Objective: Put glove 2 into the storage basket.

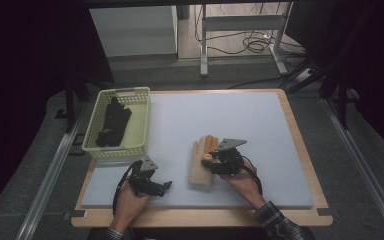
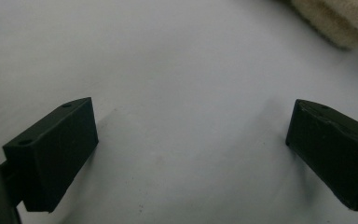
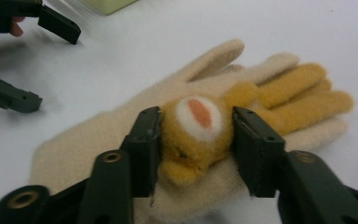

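A cream glove point(image 1: 200, 176) point(image 3: 88, 144) lies flat on the white mat point(image 1: 220, 115), its corner also in the left gripper view point(image 2: 335, 23). A fuzzy yellow glove point(image 1: 209, 142) point(image 3: 289, 95) rests on top of it, its bunched end bearing a white and orange round patch point(image 3: 198, 114). My right gripper point(image 1: 210, 161) point(image 3: 196, 140) has a jaw on each side of that bunched end, the pads just at its fuzz, not squeezing. To the left, my left gripper point(image 1: 167, 185) point(image 2: 191, 140) point(image 3: 32, 60) hovers low over bare mat with its jaws wide apart and nothing between them.
A pale yellow slotted basket point(image 1: 130, 92) stands at the mat's far left with dark gloves point(image 1: 113, 122) inside. The mat lies on a wooden tabletop point(image 1: 300, 145). A metal frame and cables point(image 1: 250, 42) are on the floor beyond.
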A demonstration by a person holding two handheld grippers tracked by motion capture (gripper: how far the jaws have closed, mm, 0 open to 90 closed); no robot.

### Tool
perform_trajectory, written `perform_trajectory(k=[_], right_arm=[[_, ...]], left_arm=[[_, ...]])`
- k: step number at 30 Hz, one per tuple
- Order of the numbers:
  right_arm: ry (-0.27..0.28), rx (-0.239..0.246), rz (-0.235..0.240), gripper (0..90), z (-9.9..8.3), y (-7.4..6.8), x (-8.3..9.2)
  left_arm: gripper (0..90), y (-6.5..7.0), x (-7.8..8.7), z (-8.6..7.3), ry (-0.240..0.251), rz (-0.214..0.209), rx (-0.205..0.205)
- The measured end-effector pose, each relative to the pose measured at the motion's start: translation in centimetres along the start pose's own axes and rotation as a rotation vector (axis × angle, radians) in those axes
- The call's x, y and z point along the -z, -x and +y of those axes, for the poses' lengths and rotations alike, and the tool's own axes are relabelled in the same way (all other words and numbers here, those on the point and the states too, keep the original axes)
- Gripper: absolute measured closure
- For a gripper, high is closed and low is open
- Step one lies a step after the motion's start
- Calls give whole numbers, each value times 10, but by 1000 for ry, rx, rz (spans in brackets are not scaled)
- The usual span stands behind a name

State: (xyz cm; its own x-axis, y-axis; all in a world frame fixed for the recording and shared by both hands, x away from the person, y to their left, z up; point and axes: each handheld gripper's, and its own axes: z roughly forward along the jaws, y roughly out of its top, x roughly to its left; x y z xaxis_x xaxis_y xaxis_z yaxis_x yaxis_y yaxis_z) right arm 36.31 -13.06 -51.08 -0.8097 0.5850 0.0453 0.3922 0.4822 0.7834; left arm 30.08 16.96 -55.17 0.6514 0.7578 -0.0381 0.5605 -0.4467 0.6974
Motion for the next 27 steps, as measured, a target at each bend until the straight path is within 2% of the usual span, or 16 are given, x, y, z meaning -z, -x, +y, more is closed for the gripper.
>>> perform_trajectory(k=[2, 7, 10, 12, 15, 18, 23, 25, 27], right_arm=[[2, -14, 10, 446, -1, 2, 0], [18, 12, 8, 371, 6, 4, 12], [44, 6, 5, 368, 6, 8, 23], [41, 2, 3, 382, 3, 12, 29], [30, -14, 3, 458, -6, 17, 35], [16, -8, -3, 588, -14, 18, 40], [-13, 8, 21, 815, -26, 12, 43], [-29, 21, 46, 878, -30, 8, 42], [-47, 28, 56, 884, -34, 4, 40]], left_arm=[[23, 0, 0, 0, 0, 0, 0], [23, 0, 0, 0, 0, 1, -3], [23, 0, 0, 0, 0, 1, -3], [23, 0, 0, 0, 0, 1, -3], [23, 0, 0, 0, 0, 0, 0], [23, 0, 0, 0, 0, 0, 0], [23, 0, 0, 0, 0, 0, 0], [23, 0, 0, 0, 0, 0, 0], [23, 0, 0, 0, 0, 0, 0]])
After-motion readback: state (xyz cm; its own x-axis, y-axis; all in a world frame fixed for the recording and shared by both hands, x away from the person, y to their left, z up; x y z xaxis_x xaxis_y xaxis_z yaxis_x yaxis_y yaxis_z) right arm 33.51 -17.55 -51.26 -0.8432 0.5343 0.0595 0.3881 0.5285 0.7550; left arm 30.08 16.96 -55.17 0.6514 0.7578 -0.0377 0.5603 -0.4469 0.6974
